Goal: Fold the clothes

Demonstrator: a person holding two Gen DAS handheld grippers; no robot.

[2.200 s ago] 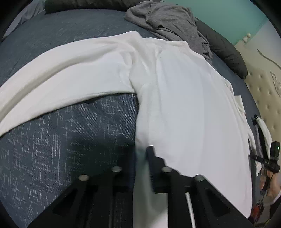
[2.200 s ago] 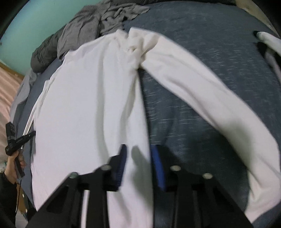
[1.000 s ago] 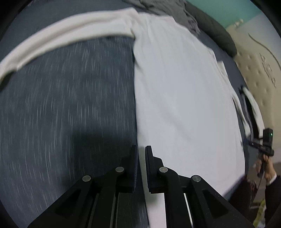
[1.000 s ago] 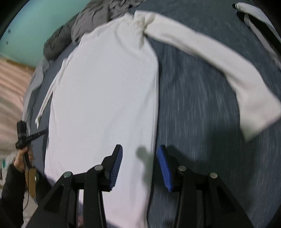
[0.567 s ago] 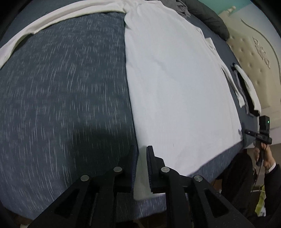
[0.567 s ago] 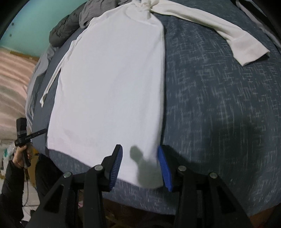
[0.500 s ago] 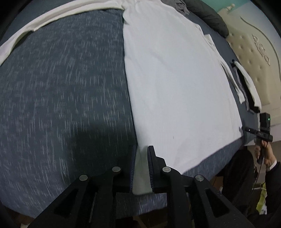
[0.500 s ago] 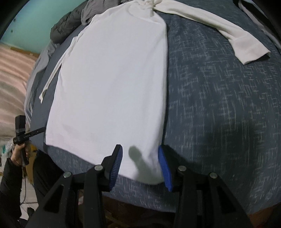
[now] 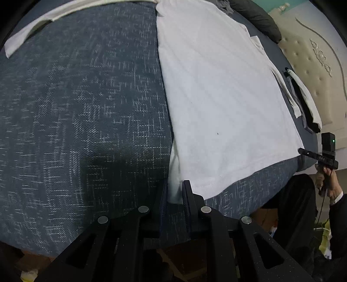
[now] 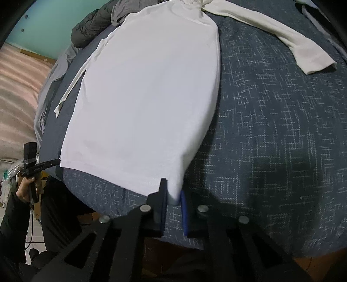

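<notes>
Dark blue bed (image 9: pixel 76 97), teal wall bg; L gripper (image 9: pixel 174 192) & R gripper (image 10: pixel 173 194) fingers pinching white shirt (image 9: pixel 216 97) hem corners.

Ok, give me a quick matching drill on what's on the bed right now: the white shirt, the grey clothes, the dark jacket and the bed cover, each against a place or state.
Things:
1. white shirt
2. grey clothes
3. dark jacket
4. bed cover

Place or state:
A. blue with a pale woven fleck, under everything
B. crumpled at the far end, beside the shirt's collar
C. spread flat, both hem corners between gripper fingers
D. bunched at the far edge, in front of the teal wall

Pairs: 1-C, 2-B, 3-D, 4-A
</notes>
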